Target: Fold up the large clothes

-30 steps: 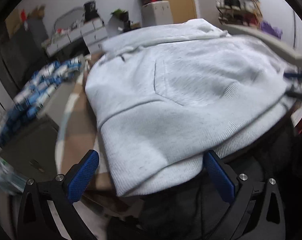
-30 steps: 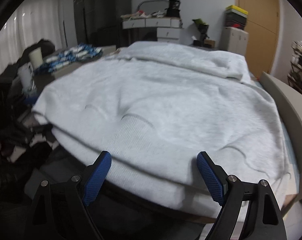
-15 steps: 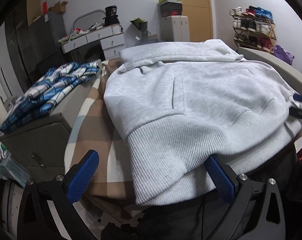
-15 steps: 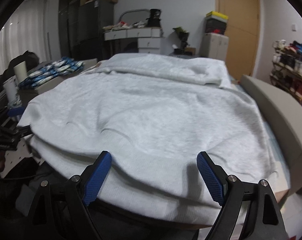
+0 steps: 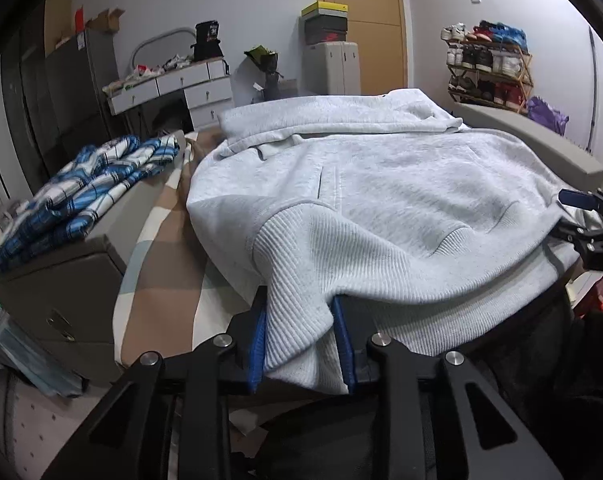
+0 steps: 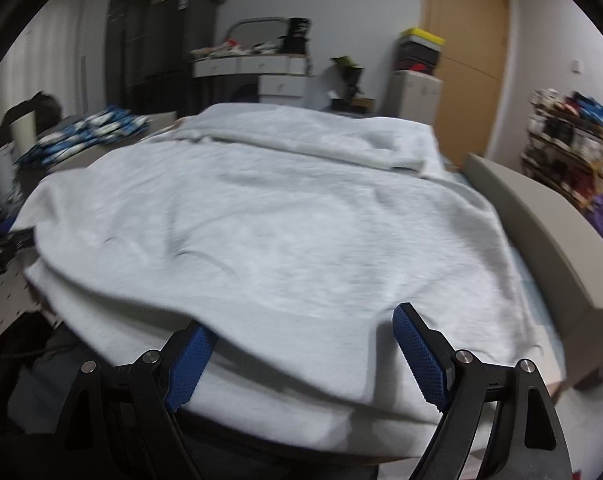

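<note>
Motion blur smears the grey hoodie (image 6: 269,232) in the right wrist view.

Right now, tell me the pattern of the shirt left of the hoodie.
Blue-and-white plaid shirt, clearest in left wrist view.

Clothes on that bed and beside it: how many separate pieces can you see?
2. A grey hoodie is spread across the bed, its ribbed hem pinched in the left tongs. A blue checked shirt lies on the cabinet beside it. More may be hidden underneath.

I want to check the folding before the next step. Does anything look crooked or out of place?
Nothing is damaged. The grey hoodie hangs over the near edge of the bed. The left hand-held gripper pinches its ribbed hem, but the right hand-held gripper is open around it.
</note>
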Motion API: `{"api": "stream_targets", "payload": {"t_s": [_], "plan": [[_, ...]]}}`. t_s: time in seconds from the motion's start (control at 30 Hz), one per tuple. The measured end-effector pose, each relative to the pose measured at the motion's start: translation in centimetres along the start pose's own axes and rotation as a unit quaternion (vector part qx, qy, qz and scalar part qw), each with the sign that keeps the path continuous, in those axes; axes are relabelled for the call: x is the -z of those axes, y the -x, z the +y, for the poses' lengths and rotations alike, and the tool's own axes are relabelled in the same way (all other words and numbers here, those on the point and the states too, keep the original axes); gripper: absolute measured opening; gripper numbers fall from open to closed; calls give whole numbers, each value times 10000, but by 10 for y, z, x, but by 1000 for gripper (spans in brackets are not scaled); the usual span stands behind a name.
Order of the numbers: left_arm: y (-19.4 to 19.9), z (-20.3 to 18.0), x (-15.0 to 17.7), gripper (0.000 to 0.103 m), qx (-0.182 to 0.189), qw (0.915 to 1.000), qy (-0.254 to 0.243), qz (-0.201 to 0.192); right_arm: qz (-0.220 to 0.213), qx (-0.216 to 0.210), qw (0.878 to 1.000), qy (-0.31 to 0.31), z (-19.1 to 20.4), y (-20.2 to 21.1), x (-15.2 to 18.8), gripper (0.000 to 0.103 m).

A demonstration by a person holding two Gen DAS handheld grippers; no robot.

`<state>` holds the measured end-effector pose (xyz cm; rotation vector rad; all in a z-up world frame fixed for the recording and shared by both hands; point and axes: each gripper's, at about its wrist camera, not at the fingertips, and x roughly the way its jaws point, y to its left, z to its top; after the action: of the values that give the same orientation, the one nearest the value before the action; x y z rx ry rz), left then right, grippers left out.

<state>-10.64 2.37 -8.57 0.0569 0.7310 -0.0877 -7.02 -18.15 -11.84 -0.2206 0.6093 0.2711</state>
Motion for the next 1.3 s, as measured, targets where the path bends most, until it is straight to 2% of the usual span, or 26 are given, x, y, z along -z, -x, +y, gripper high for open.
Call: {"api": "stream_targets", "payload": {"t_s": [0.13,0.2,0.3,0.33,0.37,0.43,0.5,0.57,0.6,0.67,0.73,0.8,0.87,0.93,1.03,1.1,1.23,1.3], "plan": [[-3,8,0,24,152,9996,216,136,-94,432,9986,-281,-23,4,-2,88],[-4,10,1,26,145,9994,276,151,-91,517,9981,-321,-30,6,-2,88],[-3,14,1,26,161,9990,415,99,104,-160,9989,-422,-37,8,0,88],[-4,14,1,28,171,9988,439,93,103,-209,9993,-290,-33,9,1,88],[-4,14,1,30,141,9989,434,107,130,-113,9998,-127,-28,9,3,88],[-4,13,2,45,-46,9991,403,85,139,161,9996,204,-17,7,7,88],[-2,15,3,51,-95,9991,403,-24,230,246,9991,261,-15,4,8,88],[0,16,3,56,19,9991,425,-69,186,356,9991,131,-20,5,7,87],[-1,17,4,61,60,9991,429,-32,212,445,9987,87,-23,5,6,84],[-1,20,7,62,134,9990,415,58,297,483,9984,-80,-32,3,4,62],[-1,23,8,62,234,9987,438,113,336,92,9987,-370,-38,5,1,24],[2,24,9,62,406,9980,463,121,107,30,9984,-547,-38,14,-2,10],[6,23,9,65,443,9982,393,33,-209,26,9977,-644,-38,25,-7,9],[8,18,10,74,463,9986,250,-12,-502,-138,9947,-890,-43,37,-12,7],[6,12,11,74,339,9994,83,-35,-818,-200,9894,-1183,-50,49,-15,6],[5,8,11,74,338,9994,-34,-20,-910,-261,9856,-1398,-56,52,-15,6],[4,9,9,74,-200,9996,18,-175,-898,-346,9836,-1526,-59,51,-13,6],[8,14,8,72,-328,9988,167,-337,-866,-363,9844,-1490,-57,48,-14,6]]}}
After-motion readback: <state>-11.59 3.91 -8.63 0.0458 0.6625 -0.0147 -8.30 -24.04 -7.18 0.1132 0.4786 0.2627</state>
